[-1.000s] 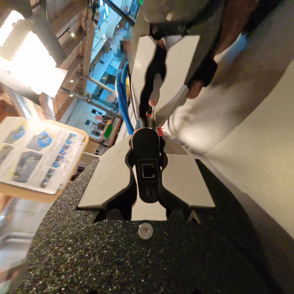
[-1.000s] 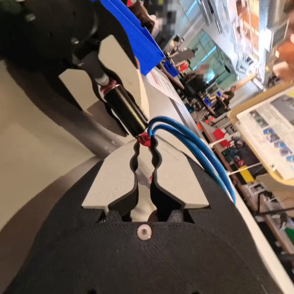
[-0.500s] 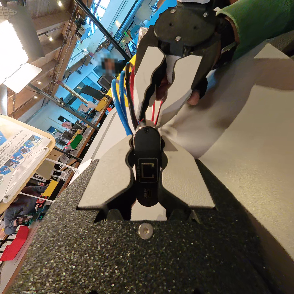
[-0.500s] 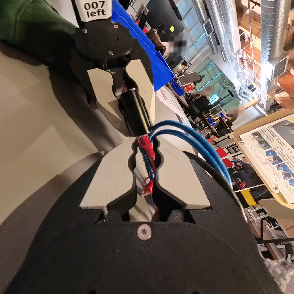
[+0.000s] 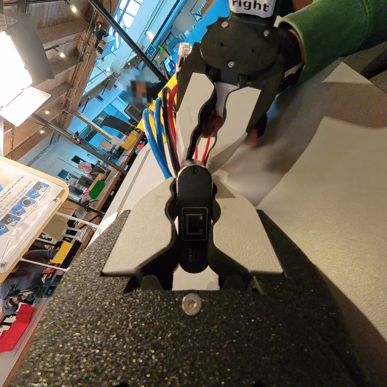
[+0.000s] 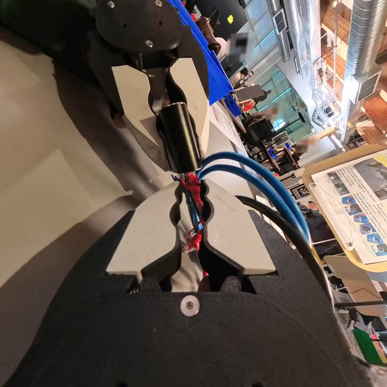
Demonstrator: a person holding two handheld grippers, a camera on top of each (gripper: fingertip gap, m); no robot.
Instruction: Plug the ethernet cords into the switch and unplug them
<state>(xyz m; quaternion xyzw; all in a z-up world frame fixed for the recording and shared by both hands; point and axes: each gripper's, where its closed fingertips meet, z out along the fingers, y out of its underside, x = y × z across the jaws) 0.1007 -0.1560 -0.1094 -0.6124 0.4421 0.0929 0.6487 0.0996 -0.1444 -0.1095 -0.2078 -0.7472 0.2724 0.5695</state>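
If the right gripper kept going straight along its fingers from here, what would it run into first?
Most likely the black switch, whose cord end sits just past the right gripper fingertips. The left gripper holds the switch from the opposite side. Depth between the tips and the switch is hard to judge.

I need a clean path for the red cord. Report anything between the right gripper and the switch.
Nothing separate blocks it. The right gripper holds the red cord with its tips right at the switch. That end is crowded: blue cords and a black cord leave it alongside. The ports themselves are hidden.
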